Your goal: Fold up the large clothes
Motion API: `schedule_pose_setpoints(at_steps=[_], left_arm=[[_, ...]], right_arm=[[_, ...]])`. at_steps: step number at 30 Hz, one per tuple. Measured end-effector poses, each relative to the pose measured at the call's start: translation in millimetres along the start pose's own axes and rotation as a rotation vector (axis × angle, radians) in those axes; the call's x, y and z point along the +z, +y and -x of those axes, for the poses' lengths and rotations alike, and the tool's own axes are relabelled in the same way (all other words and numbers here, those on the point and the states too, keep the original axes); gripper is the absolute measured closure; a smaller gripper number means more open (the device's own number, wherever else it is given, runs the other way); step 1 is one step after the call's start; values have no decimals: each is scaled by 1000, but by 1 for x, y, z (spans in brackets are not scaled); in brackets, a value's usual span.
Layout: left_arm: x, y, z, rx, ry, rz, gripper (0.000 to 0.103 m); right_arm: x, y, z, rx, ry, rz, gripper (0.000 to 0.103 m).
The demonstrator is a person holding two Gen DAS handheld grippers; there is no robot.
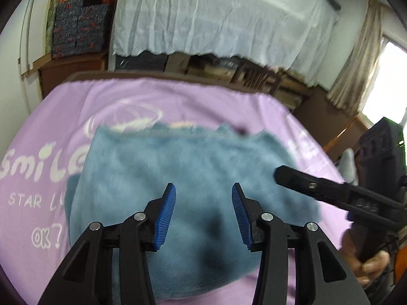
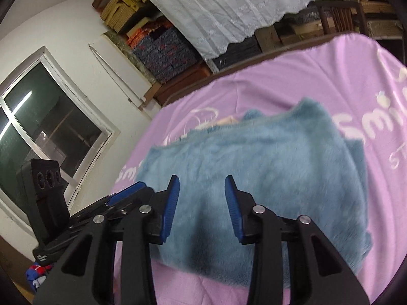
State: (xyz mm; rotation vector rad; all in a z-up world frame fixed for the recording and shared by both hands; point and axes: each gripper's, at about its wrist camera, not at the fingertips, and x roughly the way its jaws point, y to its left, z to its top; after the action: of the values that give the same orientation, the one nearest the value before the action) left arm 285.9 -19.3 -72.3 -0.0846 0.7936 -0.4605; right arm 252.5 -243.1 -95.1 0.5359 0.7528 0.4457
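Note:
A fluffy blue garment (image 1: 178,178) lies folded into a thick block on a purple printed cloth (image 1: 198,99). In the left wrist view my left gripper (image 1: 203,193) hovers above its near half, open, nothing between the blue pads. My right gripper (image 1: 285,174) reaches in from the right, a hand (image 1: 366,261) on its handle. The right wrist view has the same garment (image 2: 267,167) below my right gripper (image 2: 202,185), also open and empty, over the near edge of the fabric. The left gripper (image 2: 132,190) shows at the lower left there.
The purple cloth (image 2: 305,81) covers a table with a dark wooden edge (image 1: 162,75). Behind stand shelves under a white lace drape (image 1: 216,17), patterned boxes (image 1: 76,30) and a wooden chair (image 1: 257,76). A window (image 2: 45,127) is at the left, a curtain (image 1: 356,63) at the right.

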Motion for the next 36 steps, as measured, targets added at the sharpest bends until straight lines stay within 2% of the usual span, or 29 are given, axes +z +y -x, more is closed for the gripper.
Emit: schedule_pose_setpoints(at_steps=[4,6,7,10,12,16,20,24,26,29,31,32,33,36], left_arm=[[-8,15,-31,23,104,23,57],[-10,13,-37,40,108,-8,57],[-11,11,-38,54,106,-28,57],[-12,10,-42,63,109,-43,56],[-12,14,-42,47,113,-31,56],[-19,22,-31,15,115,-11,57],[-24,37,-14,-14,108,36,66],[-28,55,-1,-37,99,100,74],[-29,63,6,-34,92,132,75],[-31,74,17,28,65,172,75],[-29,77,27,45,33,193,75],[-27,76,33,49,10,202,73],[-24,73,39,50,-17,202,68],[-14,49,43,31,-29,148,63]], right_arm=[[-11,-14,-20,-18,90,-46,69],[-13,-18,-27,-44,111,-47,81],[-13,-22,-30,-56,123,-49,83],[-11,-31,-31,-40,133,-91,91],[-12,-41,-28,-27,139,-132,103],[-16,-66,-18,29,143,-230,103],[-22,-86,7,50,120,-285,103],[-26,-104,29,11,80,-325,103],[-27,-114,42,-7,48,-352,103],[-29,-120,61,-49,-13,-363,103],[-29,-115,80,-128,-94,-334,97],[-29,-111,88,-137,-127,-315,87],[-29,-105,94,-123,-155,-299,80],[-35,-92,97,-29,-164,-267,78]])
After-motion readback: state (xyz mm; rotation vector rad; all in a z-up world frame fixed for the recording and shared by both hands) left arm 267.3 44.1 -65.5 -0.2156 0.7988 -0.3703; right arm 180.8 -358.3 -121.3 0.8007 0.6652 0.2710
